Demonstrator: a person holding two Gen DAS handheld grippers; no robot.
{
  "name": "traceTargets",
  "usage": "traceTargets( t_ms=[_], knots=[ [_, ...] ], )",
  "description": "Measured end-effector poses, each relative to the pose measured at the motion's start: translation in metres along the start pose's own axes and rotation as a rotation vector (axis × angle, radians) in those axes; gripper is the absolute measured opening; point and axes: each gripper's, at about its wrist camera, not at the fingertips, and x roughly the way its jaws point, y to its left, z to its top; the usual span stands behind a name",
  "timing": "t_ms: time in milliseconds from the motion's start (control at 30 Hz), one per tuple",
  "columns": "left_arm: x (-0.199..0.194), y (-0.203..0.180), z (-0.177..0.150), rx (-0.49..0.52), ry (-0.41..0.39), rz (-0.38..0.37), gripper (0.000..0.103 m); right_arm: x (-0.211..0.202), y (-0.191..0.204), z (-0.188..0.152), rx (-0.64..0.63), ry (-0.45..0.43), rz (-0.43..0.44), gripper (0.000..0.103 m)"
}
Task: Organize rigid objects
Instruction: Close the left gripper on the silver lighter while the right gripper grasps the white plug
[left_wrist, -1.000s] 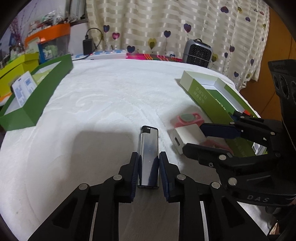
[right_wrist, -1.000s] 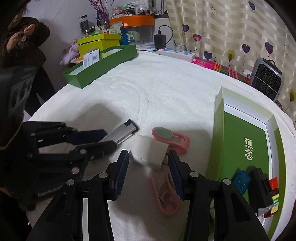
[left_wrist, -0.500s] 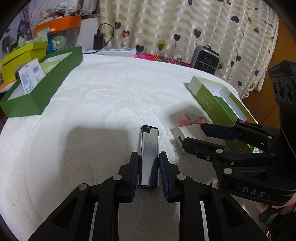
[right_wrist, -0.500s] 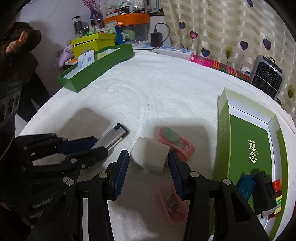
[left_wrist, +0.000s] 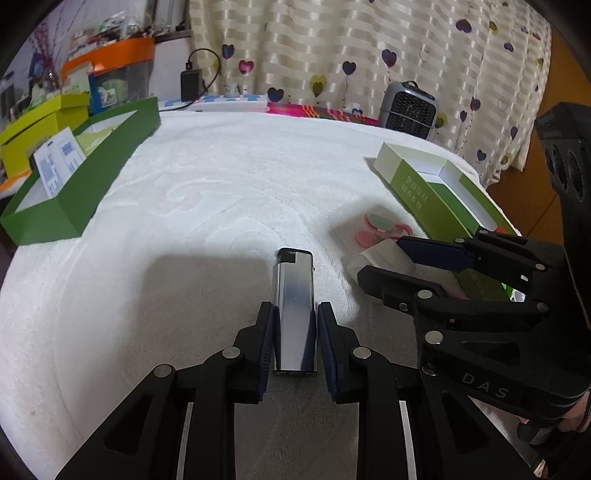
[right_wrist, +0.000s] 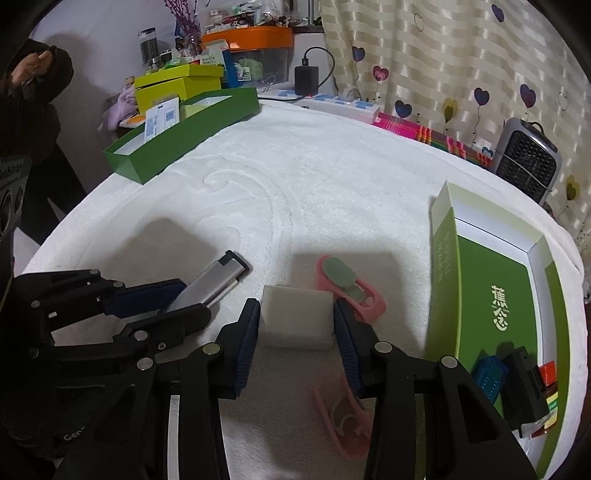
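— On the white table (left_wrist: 221, 192), what's the left claw (left_wrist: 295, 332) pinching?
— A silver lighter (left_wrist: 294, 306). Beside it, the right claw (right_wrist: 295, 325) is closing around a white block (right_wrist: 295, 317).

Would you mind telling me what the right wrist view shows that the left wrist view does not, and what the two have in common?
Only the right wrist view shows a person in dark clothing at the far left, a second pink clip lying under the right gripper, and the blue and black items inside the open green box. Only the left wrist view shows the left gripper head-on, shut on the silver lighter. Both show the lighter, the white charger block between the right gripper's closing jaws, a pink clip beyond the block, the heater and the white cloth.
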Motion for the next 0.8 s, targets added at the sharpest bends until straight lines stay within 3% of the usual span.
traceTargets(
  t_ms=[300,800],
  knots=[
    [-0.003,-0.001,-0.001,0.001,-0.01,0.02,0.022,-0.016,0.0,-0.014,-0.007,-0.033,0.053,0.041],
    [-0.053,-0.015,-0.015,-0.022,-0.121,0.004,0.021,-0.069,0.004,-0.036,-0.014,-0.142,0.069,0.041]
  ],
)
